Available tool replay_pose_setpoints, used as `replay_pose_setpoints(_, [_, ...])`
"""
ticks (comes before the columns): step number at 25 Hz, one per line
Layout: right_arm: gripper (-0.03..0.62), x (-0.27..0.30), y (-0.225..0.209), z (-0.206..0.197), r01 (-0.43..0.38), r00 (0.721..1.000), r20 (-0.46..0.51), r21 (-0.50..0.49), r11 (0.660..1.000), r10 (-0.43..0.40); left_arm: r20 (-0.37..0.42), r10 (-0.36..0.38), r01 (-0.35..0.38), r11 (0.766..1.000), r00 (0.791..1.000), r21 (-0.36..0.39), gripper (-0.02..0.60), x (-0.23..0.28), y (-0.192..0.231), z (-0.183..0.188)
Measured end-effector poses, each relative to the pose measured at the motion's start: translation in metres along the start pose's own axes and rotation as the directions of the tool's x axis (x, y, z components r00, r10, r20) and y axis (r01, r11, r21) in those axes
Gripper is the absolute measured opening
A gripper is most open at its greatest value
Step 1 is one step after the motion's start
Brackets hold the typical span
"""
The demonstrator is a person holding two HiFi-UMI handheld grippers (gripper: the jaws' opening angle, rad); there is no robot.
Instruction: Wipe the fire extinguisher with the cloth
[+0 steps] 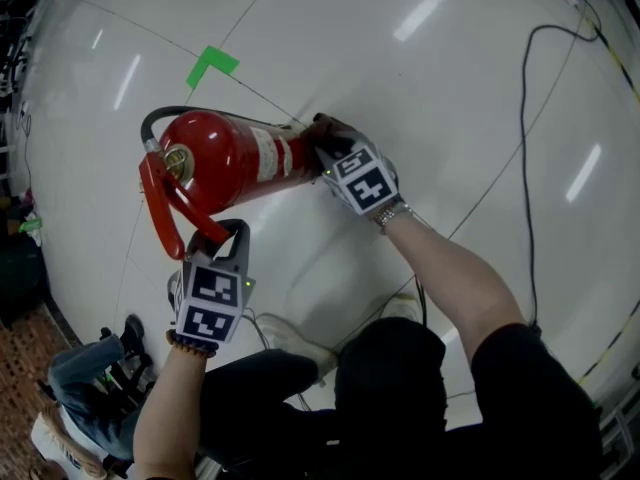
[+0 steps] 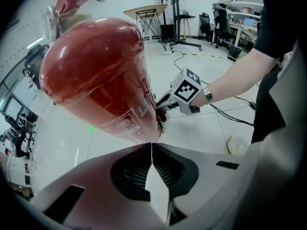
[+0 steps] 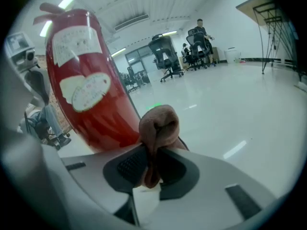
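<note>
While the extinguisher [image 1: 230, 158] leans tilted on the floor [image 1: 400, 88], the cloth [image 3: 158, 121] sits at its base.
Right gripper [image 1: 322, 148] jaws pinch the cloth. Left gripper [image 1: 225, 233] jaws are pressed together, empty, probably just propping it steady.

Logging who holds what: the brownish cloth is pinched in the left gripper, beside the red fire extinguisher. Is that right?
No. The cloth is pinched in the right gripper, not the left; the right gripper view shows it, beside the red fire extinguisher. The left gripper is shut on nothing.
</note>
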State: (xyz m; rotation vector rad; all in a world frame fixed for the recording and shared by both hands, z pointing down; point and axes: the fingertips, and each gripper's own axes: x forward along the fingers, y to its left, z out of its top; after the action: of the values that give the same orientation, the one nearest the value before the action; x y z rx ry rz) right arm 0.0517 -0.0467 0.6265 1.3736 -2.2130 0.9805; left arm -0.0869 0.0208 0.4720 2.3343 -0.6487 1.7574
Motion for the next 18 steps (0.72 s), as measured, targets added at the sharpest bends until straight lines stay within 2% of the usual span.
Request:
replay_pose_setpoints(4, [0.080, -0.031, 0.008, 0.023, -0.034, 0.997, 0.071, 0.010, 0.999, 0.033, -0.024, -0.002, 0.002, 1.000, 1.000, 0.030, 0.003, -0.008, -0.006, 0.005])
replay_pose_setpoints(7, [0.080, -0.056, 0.012, 0.042, -0.044, 0.992, 0.122, 0.018, 0.999, 0.042, -0.034, -0.011, 0.014, 0.996, 0.999, 0.085, 0.003, -0.014, -0.012, 0.011])
replay_pose_setpoints(13, [0.080, -0.105, 0.017, 0.084, -0.011, 0.972, 0.236, 0.017, 1.000, 0.007, 0.001, -0.032, 0.031, 0.989, 0.999, 0.147, 0.003, -0.018, -0.015, 0.015])
replay_pose_setpoints(18, [0.080, -0.149, 0.042, 0.111, 0.042, 0.951, 0.307, 0.012, 0.999, -0.043, 0.046, -0.083, 0.073, 0.978, 0.995, 0.196, 0.003, -0.016, -0.015, 0.002])
